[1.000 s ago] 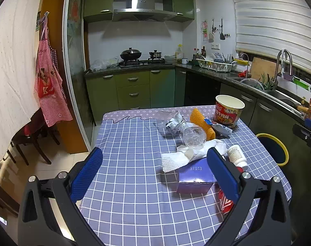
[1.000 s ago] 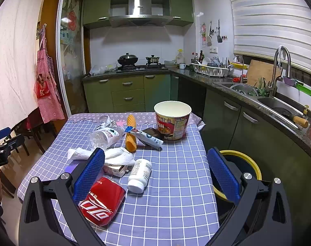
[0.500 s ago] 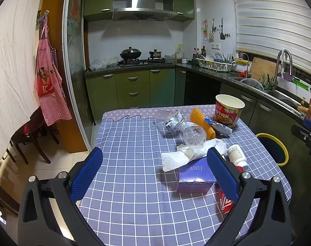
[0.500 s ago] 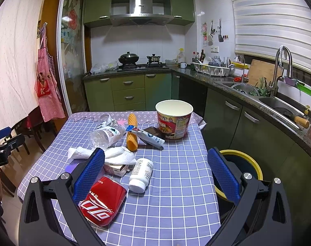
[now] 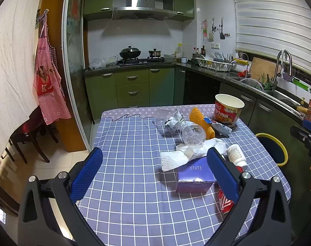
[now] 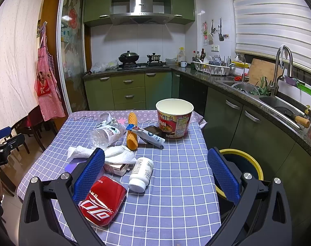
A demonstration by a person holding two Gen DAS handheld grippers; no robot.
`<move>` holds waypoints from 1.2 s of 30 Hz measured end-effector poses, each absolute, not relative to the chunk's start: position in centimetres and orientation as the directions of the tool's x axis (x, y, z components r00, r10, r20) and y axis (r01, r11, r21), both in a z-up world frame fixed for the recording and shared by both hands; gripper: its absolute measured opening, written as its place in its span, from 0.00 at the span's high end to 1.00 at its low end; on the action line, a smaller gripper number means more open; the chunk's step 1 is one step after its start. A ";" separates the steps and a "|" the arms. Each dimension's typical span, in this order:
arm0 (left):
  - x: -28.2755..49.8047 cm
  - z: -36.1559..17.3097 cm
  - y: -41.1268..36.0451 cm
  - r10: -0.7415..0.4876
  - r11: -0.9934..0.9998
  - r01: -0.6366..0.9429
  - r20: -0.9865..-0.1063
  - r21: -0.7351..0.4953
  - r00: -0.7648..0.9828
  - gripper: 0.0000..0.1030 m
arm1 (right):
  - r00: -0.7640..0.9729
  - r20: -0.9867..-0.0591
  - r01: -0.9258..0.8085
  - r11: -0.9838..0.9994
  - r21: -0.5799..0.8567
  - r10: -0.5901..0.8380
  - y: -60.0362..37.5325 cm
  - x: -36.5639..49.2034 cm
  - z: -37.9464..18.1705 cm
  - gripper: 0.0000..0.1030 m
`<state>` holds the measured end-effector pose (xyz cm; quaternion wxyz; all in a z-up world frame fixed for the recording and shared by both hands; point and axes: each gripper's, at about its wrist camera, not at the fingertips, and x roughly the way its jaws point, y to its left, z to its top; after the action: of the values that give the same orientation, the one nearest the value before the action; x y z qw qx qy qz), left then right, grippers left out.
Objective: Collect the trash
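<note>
Lying on the checked surface near the noodle cup: red can, script unreadable; pill bottle, label too small; purple box, faint mirrored lettering. Left tongs and right tongs both wide, holding nothing. Yellow-rimmed bin right of cup, partly hidden.

L tool's pad is covering most of red can at 4 o'clock; box lettering is blurring.
</note>
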<state>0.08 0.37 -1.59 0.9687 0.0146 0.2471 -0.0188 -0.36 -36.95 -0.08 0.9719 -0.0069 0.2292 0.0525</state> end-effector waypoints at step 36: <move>0.5 -1.2 0.5 -0.032 0.999 0.043 -0.482 0.012 0.875 0.06 | 0.881 -0.461 -0.118 0.993 0.003 0.106 -36.4 0.4 -0.5 0.04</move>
<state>0.52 0.49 -1.21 0.9683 0.0110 0.2489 -0.0195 0.42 -36.44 -0.50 0.9698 -0.0128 0.2367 0.0580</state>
